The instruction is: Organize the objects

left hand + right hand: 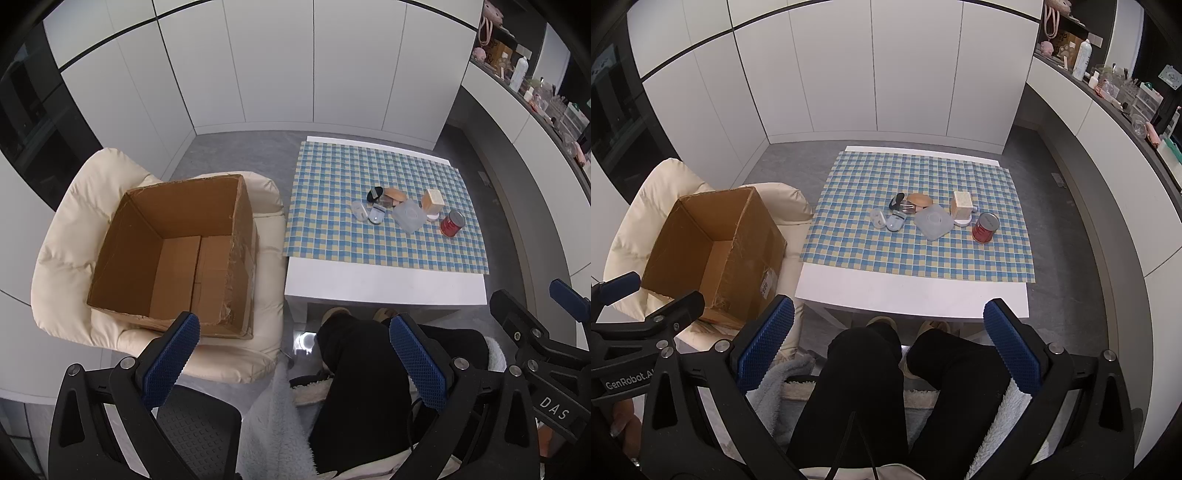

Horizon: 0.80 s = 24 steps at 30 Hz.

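Observation:
Small objects sit together on a checked cloth [332, 177] [849, 240]: a red can [451, 222] [985, 227], a translucent square container [407, 216] [933, 221], a tan box [433, 200] [962, 204], a tan oval item [393, 194] [919, 200], and small clear cases [376, 214] [896, 220]. An open, empty cardboard box [177, 251] [709, 251] rests on a cream chair. My left gripper [295, 354] and right gripper [889, 341] are both open and empty, held high over the person's lap, well short of the table.
The low white table [384, 284] [908, 295] stands ahead, the cream chair [66, 240] [635, 221] to its left. White cabinets line the back wall. A cluttered counter [1126, 96] runs along the right. The person's black-clad legs [864, 387] fill the foreground.

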{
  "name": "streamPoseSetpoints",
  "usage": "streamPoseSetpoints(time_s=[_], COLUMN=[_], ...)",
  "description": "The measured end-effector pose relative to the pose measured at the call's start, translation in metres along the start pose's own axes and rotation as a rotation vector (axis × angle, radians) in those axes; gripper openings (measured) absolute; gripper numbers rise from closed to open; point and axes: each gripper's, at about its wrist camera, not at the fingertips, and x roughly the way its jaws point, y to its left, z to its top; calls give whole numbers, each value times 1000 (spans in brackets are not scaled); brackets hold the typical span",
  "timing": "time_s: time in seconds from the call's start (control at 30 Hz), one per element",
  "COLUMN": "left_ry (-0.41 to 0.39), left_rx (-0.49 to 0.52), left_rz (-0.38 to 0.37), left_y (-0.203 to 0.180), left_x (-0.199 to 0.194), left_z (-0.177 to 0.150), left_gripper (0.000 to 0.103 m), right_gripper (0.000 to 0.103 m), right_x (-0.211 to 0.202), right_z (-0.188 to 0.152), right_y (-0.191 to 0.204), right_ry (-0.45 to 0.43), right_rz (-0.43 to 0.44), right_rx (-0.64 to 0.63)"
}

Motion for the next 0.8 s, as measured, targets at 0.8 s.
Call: streamPoseSetpoints(time_s=[0.8], left_ry=[6], left_rx=[-12], left_rz=[8], left_y=[2], left_x=[5], left_z=[-2], left_gripper=[103], right_gripper=[103], right_x=[6], right_z=[-2], right_y=[2], right_ry=[16], right_rz=[9], right_rx=[-8])
